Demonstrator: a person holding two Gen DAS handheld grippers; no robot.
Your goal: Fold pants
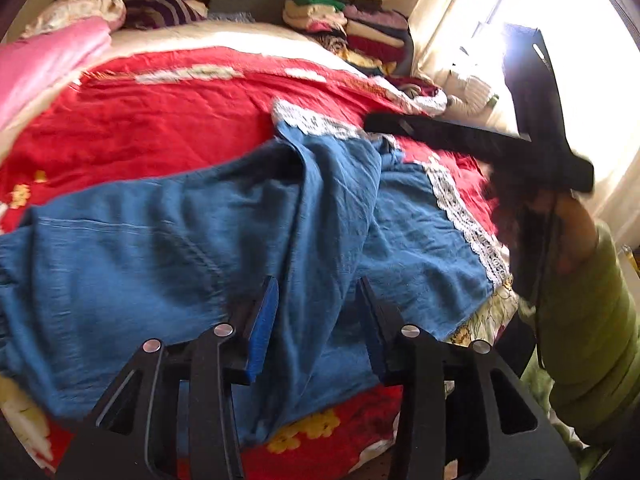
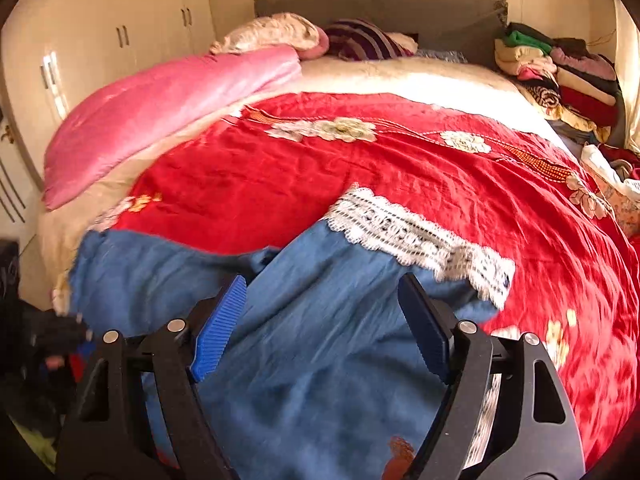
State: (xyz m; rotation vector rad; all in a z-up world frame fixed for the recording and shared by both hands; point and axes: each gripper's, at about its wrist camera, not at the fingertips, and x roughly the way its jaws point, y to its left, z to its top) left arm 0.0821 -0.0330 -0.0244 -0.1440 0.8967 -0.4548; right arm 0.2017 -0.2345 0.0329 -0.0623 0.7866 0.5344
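Two grippers worked over one garment; nearest, at the bottom centre of the left wrist view, the left gripper (image 1: 316, 328) had its black fingers with ribbed blue pads partly spread, a raised ridge of cloth running up between them, though whether the pads pressed that ridge I could not tell; at the bottom centre of the right wrist view the right gripper (image 2: 324, 332) stood spread wide, its pads clear of the cloth lying below and between them, holding nothing. The blue crinkled cotton pants with white lace cuffs (image 1: 168, 240) lay across the lower half of both views, on the near part of the bed, one leg thrown over the other so that the two cuffs sat close together, which I judged a first lengthwise fold in hand; the lace cuff (image 2: 420, 240) reached toward the middle of the frame. At the right edge of the left view a hand in a green padded sleeve (image 1: 588, 308) held the other tool above the cuffs. Beneath spread the red floral bedspread (image 2: 400, 160), a flat place to fold on; farther, upper left, a pink satin quilt (image 2: 168, 112); at the upper right a stack of folded clothes (image 2: 568, 76) by the grey headboard (image 2: 400, 4).
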